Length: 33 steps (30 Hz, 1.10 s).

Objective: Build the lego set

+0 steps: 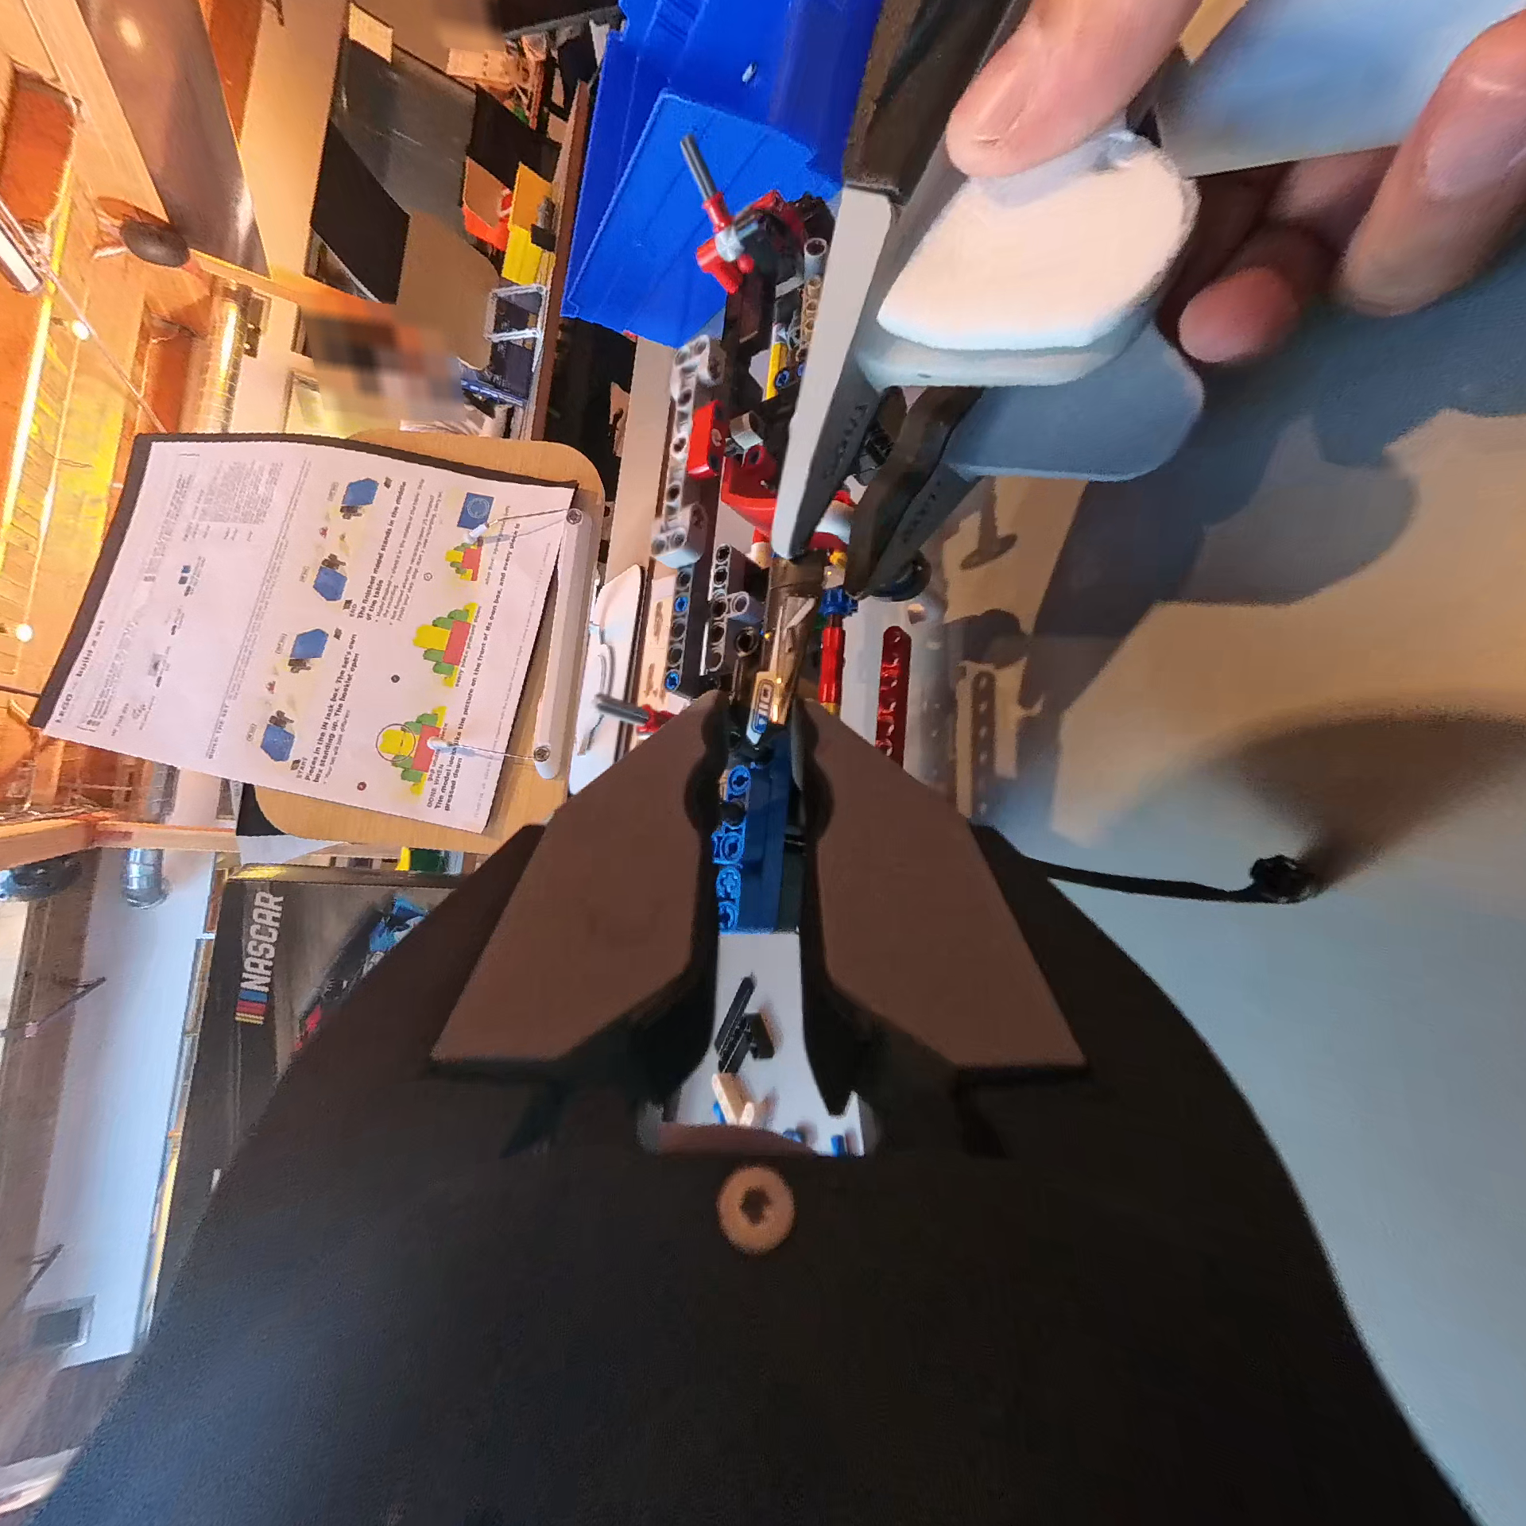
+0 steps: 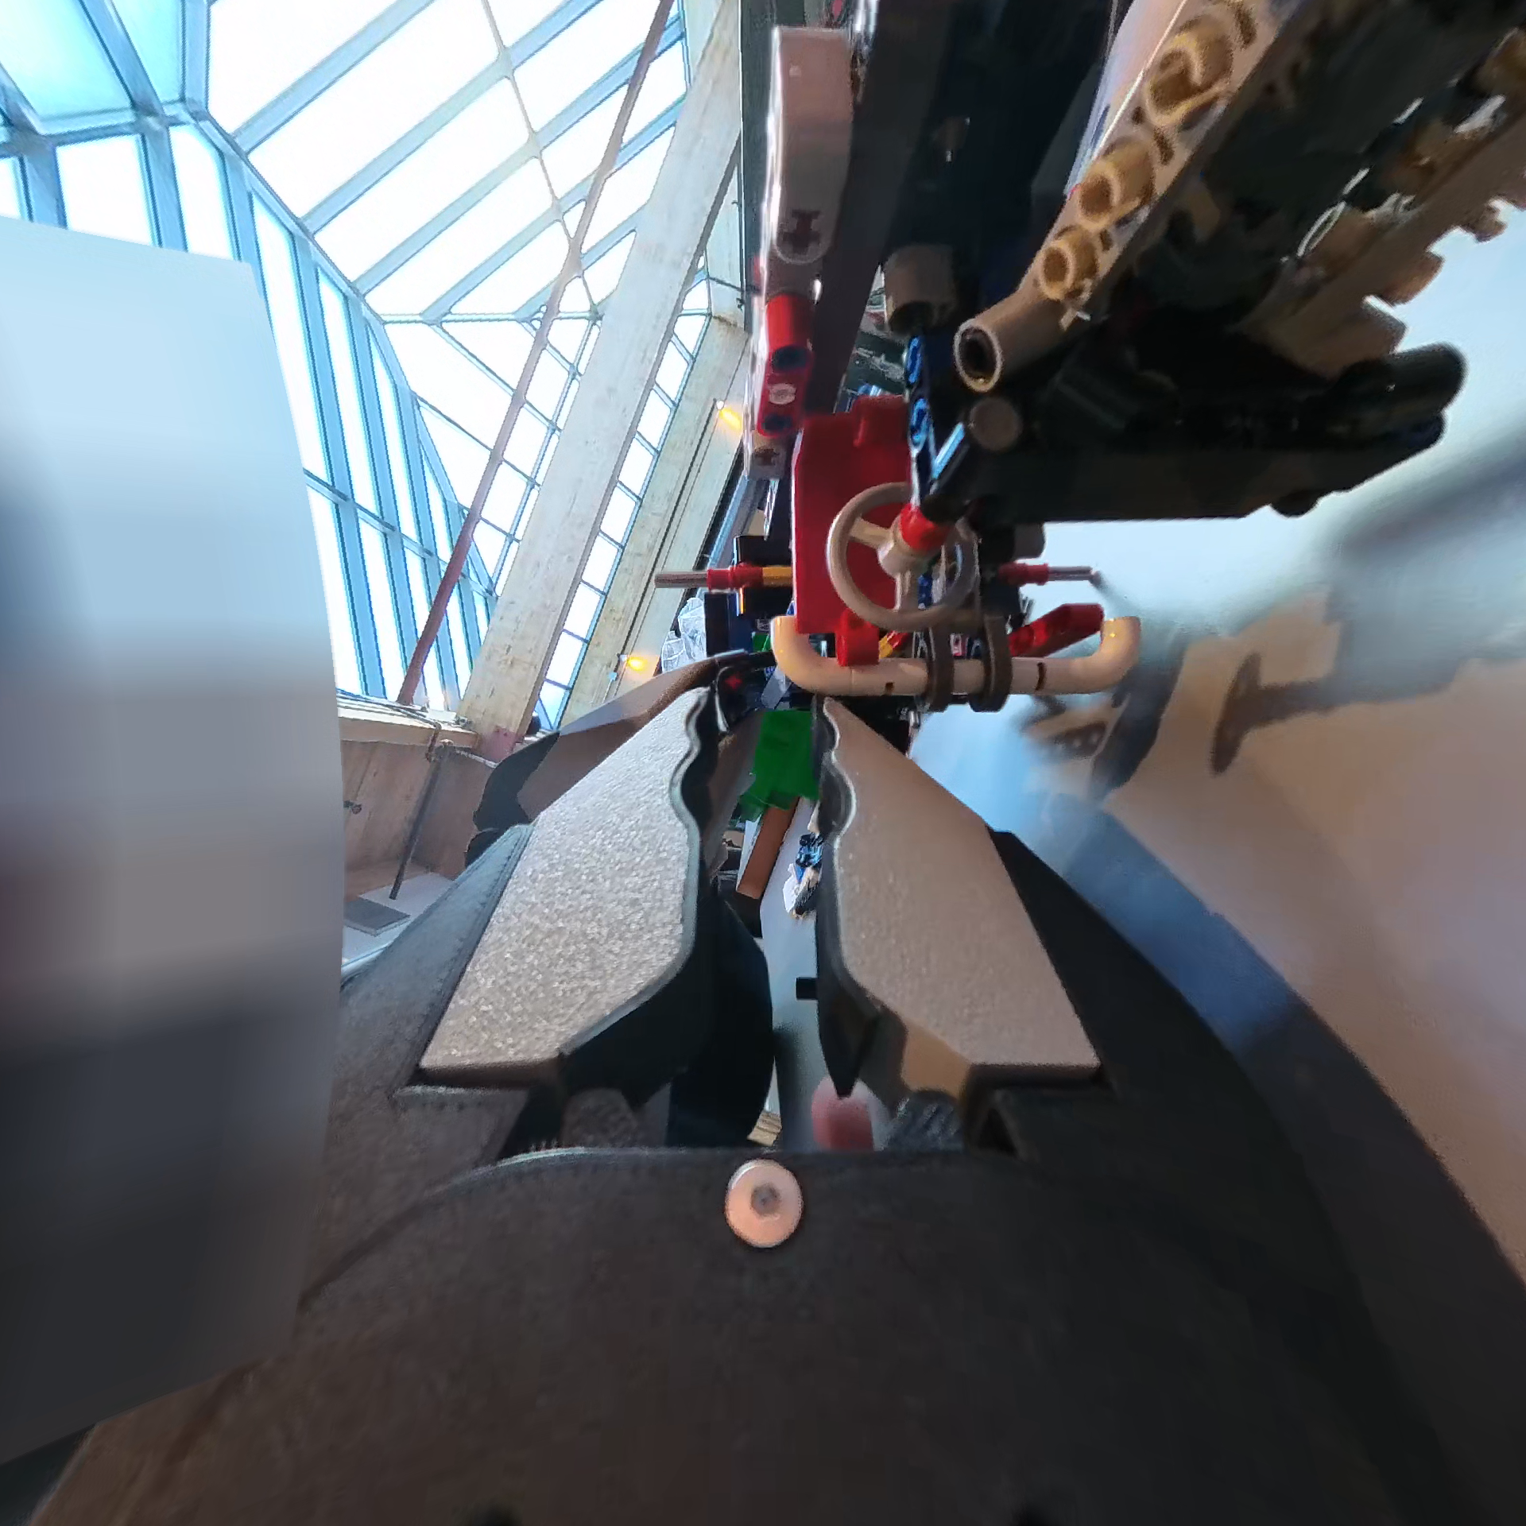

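The lego model [image 1: 718,578] is a long car frame of black, grey, red and blue beams. My left gripper [image 1: 755,718] is shut on its blue near end. My right gripper [image 1: 830,570], held by a hand [image 1: 1065,91], comes in from the upper right with its tips closed on the middle of the model. In the right wrist view the right gripper [image 2: 768,710] has only a narrow gap, with its tips at the model [image 2: 850,487] just under a white curved bar [image 2: 875,679] and a grey steering wheel [image 2: 896,549].
An instruction sheet on a clipboard [image 1: 330,627] stands at the left, with the set's box [image 1: 272,974] below it. Blue bins [image 1: 702,165] stand behind the model. A loose red beam [image 1: 892,685] and small parts [image 1: 743,1040] lie on the table.
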### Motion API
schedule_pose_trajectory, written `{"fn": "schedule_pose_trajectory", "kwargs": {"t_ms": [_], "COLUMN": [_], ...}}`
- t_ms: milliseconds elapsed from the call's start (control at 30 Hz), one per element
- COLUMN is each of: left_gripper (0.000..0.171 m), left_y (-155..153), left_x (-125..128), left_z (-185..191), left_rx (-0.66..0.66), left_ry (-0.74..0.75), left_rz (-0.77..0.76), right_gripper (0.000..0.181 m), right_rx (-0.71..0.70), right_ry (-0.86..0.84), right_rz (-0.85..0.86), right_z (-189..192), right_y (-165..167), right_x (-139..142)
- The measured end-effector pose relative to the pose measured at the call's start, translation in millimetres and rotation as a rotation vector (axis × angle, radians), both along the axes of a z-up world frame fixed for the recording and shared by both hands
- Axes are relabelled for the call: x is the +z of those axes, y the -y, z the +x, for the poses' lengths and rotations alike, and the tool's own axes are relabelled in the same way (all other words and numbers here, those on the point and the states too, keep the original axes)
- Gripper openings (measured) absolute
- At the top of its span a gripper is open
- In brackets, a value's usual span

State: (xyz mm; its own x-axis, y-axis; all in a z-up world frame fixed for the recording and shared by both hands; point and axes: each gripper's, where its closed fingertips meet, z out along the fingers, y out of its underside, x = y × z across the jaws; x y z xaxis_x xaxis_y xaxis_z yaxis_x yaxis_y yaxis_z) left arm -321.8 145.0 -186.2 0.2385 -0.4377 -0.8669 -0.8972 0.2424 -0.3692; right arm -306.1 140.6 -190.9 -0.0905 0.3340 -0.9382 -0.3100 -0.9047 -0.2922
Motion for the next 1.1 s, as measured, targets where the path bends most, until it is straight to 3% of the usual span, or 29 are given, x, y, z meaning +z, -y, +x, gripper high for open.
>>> {"fn": "schedule_pose_trajectory", "kwargs": {"t_ms": [67,167,367,500,667,800,933,1100], "left_gripper": [0.012,0.012,0.012,0.012,0.012,0.012,0.012,0.019], "left_y": [-0.7,-0.9,-1.8,-2.0,-1.7,-2.6,-1.9,1.3], "left_x": [-0.2,-0.5,0.5,0.4,0.4,0.6,0.5,-0.7], "left_z": [-1.3,-1.0,-1.8,-1.9,-2.1,-1.3,-2.0,-1.5], "left_rx": [0.006,0.011,0.017,0.022,0.024,0.024,0.023,0.008], "left_ry": [-0.002,0.011,0.054,0.054,0.058,0.070,0.086,0.168], "left_rz": [-0.003,-0.017,-0.030,-0.013,0.003,0.015,0.002,-0.082], "right_gripper": [0.017,0.002,0.009,0.011,0.038,0.035,0.022,0.018], "right_rx": [0.004,0.006,0.048,0.054,0.120,0.290,0.295,0.310], "right_ry": [-0.007,-0.022,-0.014,0.192,0.479,0.672,0.842,0.838], "right_rz": [-0.004,0.020,0.059,0.349,0.848,1.201,1.405,1.477], "right_z": [-3.2,-6.5,-4.7,2.5,1.0,-16.0,-20.6,-17.9], "right_y": [1.3,5.9,14.6,16.8,4.0,11.0,-0.1,-4.8], "right_x": [0.3,5.4,7.3,9.3,30.9,16.4,1.1,0.8]}}
